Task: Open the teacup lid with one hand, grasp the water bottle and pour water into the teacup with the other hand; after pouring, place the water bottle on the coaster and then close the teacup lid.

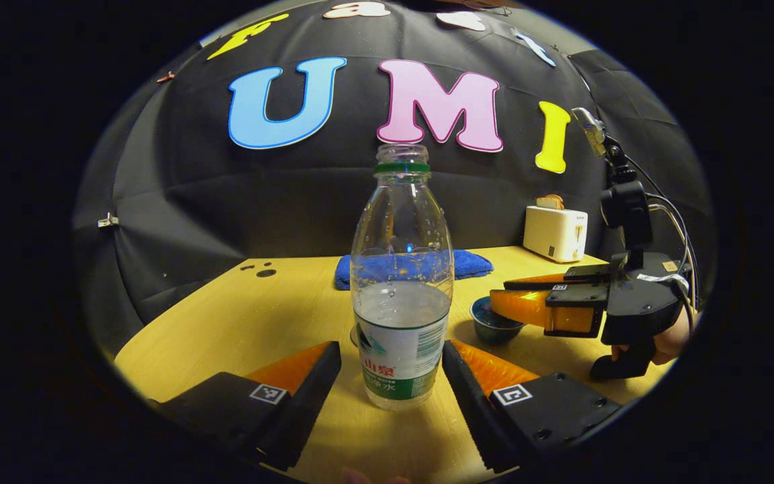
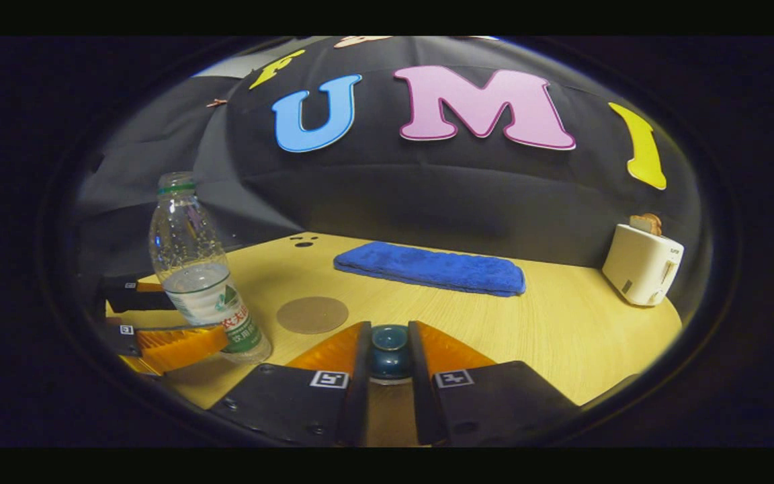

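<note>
An uncapped clear water bottle point(image 1: 400, 296), about half full, stands upright on the wooden table. In the left gripper view my left gripper point(image 1: 392, 349) is open, one finger on each side of the bottle's lower body, with a narrow gap on the left. Seen from the right gripper view, the bottle point(image 2: 199, 282) stands at the left with the left gripper point(image 2: 179, 317) around it. My right gripper point(image 2: 390, 336) is shut on the dark blue teacup lid point(image 2: 390, 346). The left gripper view shows the right gripper point(image 1: 501, 294) just above the open blue teacup point(image 1: 494, 328). A round brown coaster point(image 2: 312, 314) lies between bottle and cup.
A folded blue cloth point(image 2: 431, 267) lies across the back of the table point(image 2: 562, 336). A white toaster point(image 2: 642, 263) with a slice of bread stands at the back right. A hand point(image 1: 669, 339) holds the right gripper's handle.
</note>
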